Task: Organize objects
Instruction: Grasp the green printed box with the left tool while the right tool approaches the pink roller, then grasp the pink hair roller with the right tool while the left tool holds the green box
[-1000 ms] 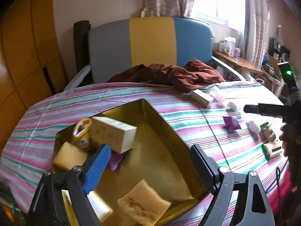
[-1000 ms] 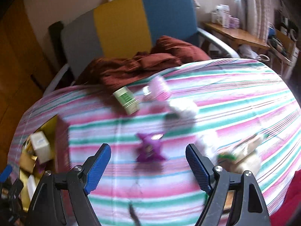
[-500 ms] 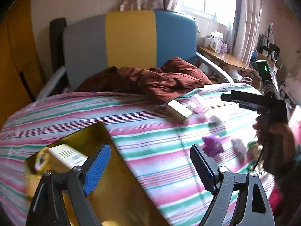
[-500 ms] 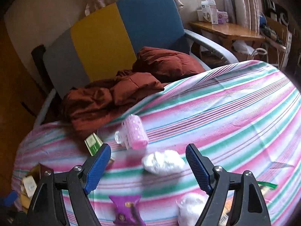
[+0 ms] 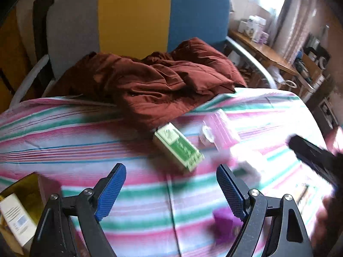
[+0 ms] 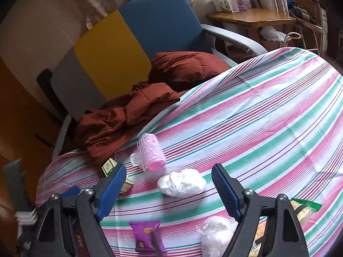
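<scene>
My left gripper (image 5: 171, 184) is open and empty above the striped tablecloth (image 5: 64, 141). Just beyond its fingers lies a green-and-white box (image 5: 178, 145), with a pink plastic cup (image 5: 218, 128) on its side to the right and a purple packet (image 5: 225, 224) low by the right finger. The gold tin (image 5: 23, 194) with a white box inside shows at the lower left. My right gripper (image 6: 169, 184) is open and empty too, over a white wad (image 6: 182, 182). The pink cup (image 6: 150, 152), the green box (image 6: 111, 167) and the purple packet (image 6: 148, 235) lie around it.
A rust-red jacket (image 5: 163, 81) spills from the grey, yellow and blue armchair (image 5: 133, 15) onto the table's far edge. A second clear wad (image 6: 214, 233) and a snack packet (image 6: 304, 209) lie at the lower right. A wooden side table (image 6: 250, 19) stands behind.
The left gripper swung right from over the gold tin to the green box, leaving the tin at the frame's corner. The right gripper shifted and rolled, then settled over the white wad.
</scene>
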